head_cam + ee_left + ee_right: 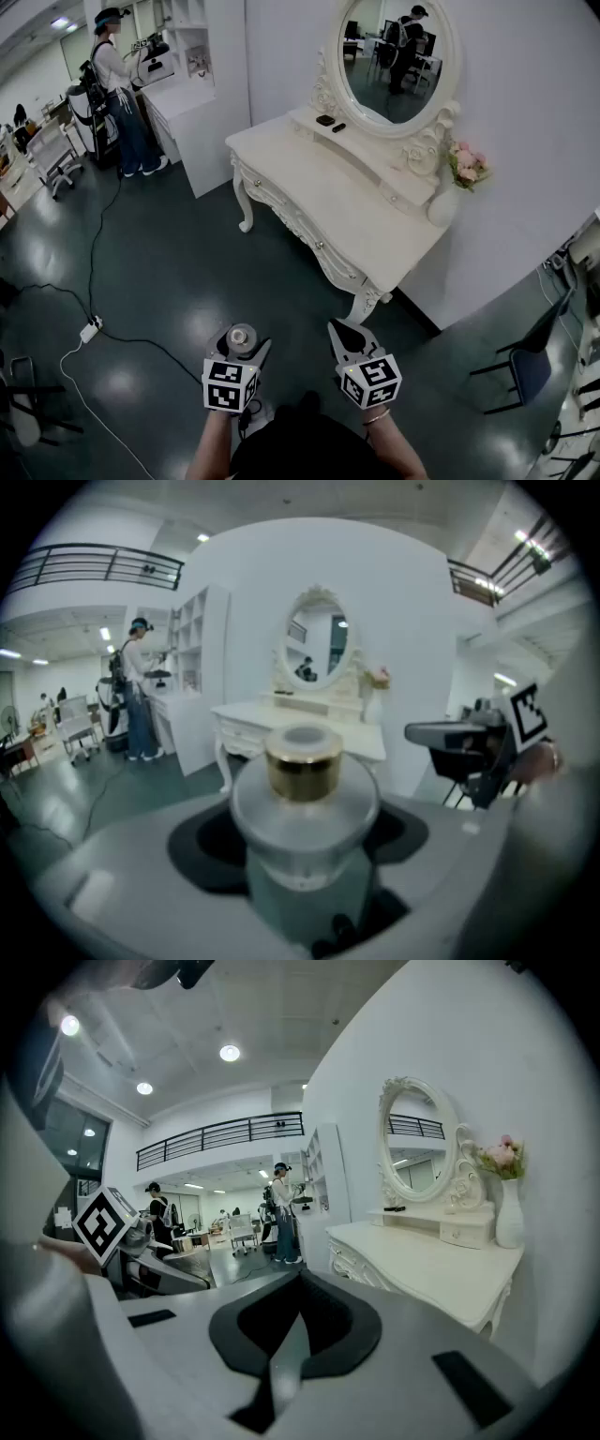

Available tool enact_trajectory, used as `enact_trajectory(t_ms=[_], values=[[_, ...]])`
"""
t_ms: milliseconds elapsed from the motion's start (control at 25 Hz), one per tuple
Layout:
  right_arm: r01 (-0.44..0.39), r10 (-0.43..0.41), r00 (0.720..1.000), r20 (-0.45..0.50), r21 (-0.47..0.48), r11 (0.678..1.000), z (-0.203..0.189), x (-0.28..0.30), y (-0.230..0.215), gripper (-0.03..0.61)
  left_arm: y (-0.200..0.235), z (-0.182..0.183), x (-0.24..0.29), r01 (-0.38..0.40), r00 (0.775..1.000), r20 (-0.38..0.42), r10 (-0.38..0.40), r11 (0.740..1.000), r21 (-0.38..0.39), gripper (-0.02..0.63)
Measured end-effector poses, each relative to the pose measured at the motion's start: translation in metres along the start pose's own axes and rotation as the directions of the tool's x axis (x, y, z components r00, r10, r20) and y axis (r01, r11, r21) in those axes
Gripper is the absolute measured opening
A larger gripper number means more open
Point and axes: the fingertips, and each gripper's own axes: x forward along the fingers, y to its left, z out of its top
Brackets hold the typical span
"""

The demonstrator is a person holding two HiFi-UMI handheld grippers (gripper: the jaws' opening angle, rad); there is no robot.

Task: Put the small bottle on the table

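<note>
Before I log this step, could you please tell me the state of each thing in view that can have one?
small bottle, upright, gold cap on, held above the floor, not yet on the table.
left gripper, shut on the small bottle.
right gripper, shut, nothing between its jaws.
vase, upright at the table's far end, flowers in it.

Oval mirror point(398, 56), white vase point(442, 206) (pink flowers point(466, 167)), chair point(528, 364)
</note>
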Motion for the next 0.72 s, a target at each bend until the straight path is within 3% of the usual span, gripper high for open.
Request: enact_trajectory(t_ms=[720], values=[[-0.019,0.017,0.998,0.053,0.028,0.999,0.011,0.001,-0.023,0.005,-0.012,0.017,0.02,-0.011,1.0,0.005,0.011,1.0,0.019,0.337]])
